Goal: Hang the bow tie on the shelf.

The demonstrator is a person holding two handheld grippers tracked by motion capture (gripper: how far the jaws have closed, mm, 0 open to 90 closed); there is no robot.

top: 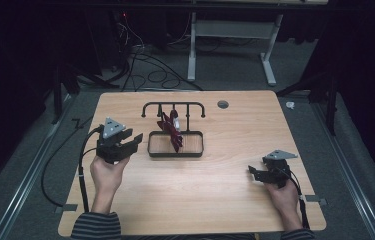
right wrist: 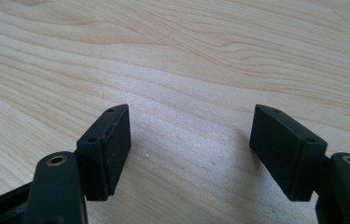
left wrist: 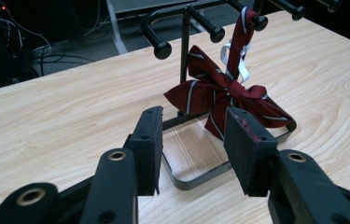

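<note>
While your left gripper [left wrist: 191, 140] waits wide apart by the red bow [left wrist: 219, 95], reach in and pinch it; your right gripper [right wrist: 189, 140] rests unclenched, holding nothing.

No readable text, labels, brands or numbers anywhere. Checked the bench [top: 235, 165], the black rack [top: 175, 107] and its tray [top: 175, 152], and the striped bow tie [left wrist: 224, 95]: stripes only, no lettering. White tag on the tie too blurred to read.
</note>
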